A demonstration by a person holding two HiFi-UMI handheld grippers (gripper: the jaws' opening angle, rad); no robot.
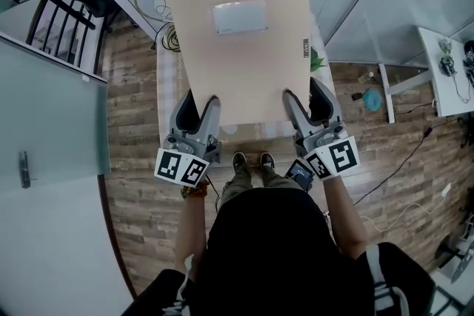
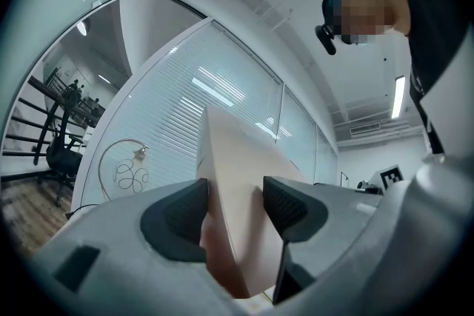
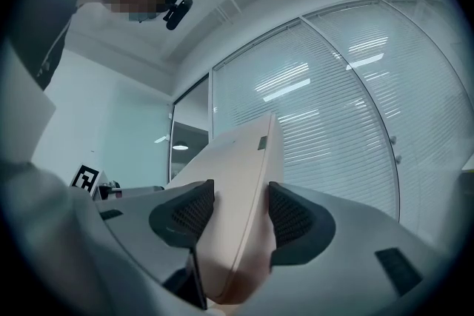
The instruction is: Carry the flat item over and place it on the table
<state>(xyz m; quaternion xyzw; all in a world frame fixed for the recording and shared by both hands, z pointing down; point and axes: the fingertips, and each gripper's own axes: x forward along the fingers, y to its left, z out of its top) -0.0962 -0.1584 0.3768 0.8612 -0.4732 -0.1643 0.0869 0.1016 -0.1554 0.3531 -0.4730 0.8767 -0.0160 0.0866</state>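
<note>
The flat item is a pale beige panel (image 1: pixel 244 41) with a grey rectangular label near its far end. It hangs level above a small table (image 1: pixel 164 74) that shows at its left edge and below its near edge. My left gripper (image 1: pixel 198 106) is shut on the panel's near left corner, and my right gripper (image 1: pixel 307 96) is shut on its near right corner. In the left gripper view the panel (image 2: pixel 237 159) runs edge-on between the dark pads of the left gripper (image 2: pixel 235 207). The right gripper view shows the panel (image 3: pixel 237 159) clamped in the right gripper (image 3: pixel 241 214).
A wire loop ornament (image 1: pixel 152 0) stands by the table's far left corner, and green leaves (image 1: pixel 317 59) peek out at the panel's right edge. Glass walls with blinds rise behind. The person's shoes (image 1: pixel 252 160) stand on wood floor at the table's near side. A white desk (image 1: pixel 444 74) is at right.
</note>
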